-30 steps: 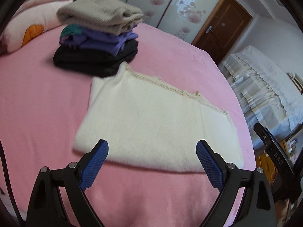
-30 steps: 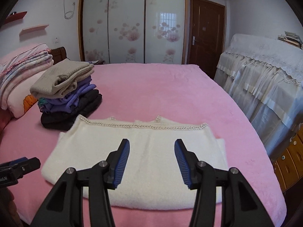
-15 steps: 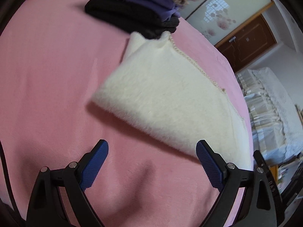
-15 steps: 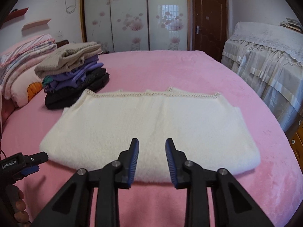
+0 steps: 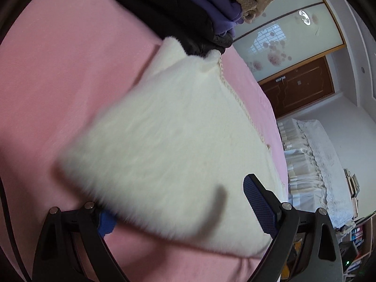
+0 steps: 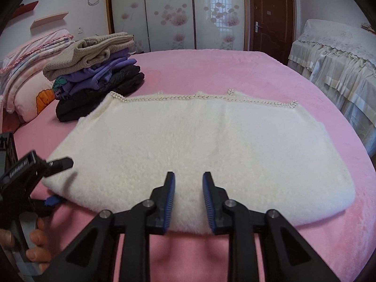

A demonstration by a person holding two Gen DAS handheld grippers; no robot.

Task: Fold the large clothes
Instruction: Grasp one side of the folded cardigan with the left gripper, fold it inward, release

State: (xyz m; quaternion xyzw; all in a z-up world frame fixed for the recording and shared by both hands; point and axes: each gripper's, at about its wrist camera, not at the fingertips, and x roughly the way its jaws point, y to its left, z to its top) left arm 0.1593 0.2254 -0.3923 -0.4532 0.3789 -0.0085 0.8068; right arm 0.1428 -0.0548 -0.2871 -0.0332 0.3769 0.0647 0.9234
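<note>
Both lower and nearer than before: right gripper [image 6: 188,196] narrowed but unclamped, left gripper [image 5: 178,209] agape, straddling the fluffy cream garment's [image 6: 199,145] corner (folded flat, bead-trimmed).

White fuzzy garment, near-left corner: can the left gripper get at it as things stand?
Probably yes. The left gripper stands open and straddles that corner of the white fuzzy garment, one finger above it, the other underneath on the pink bedspread; nothing blocks it.

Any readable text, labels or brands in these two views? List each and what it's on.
White lettering on the left tongs' black body: too blurred to read.
Book spines on the shelf at the lower right of the left wrist view: too small to read.
Nothing else carries text.
</note>
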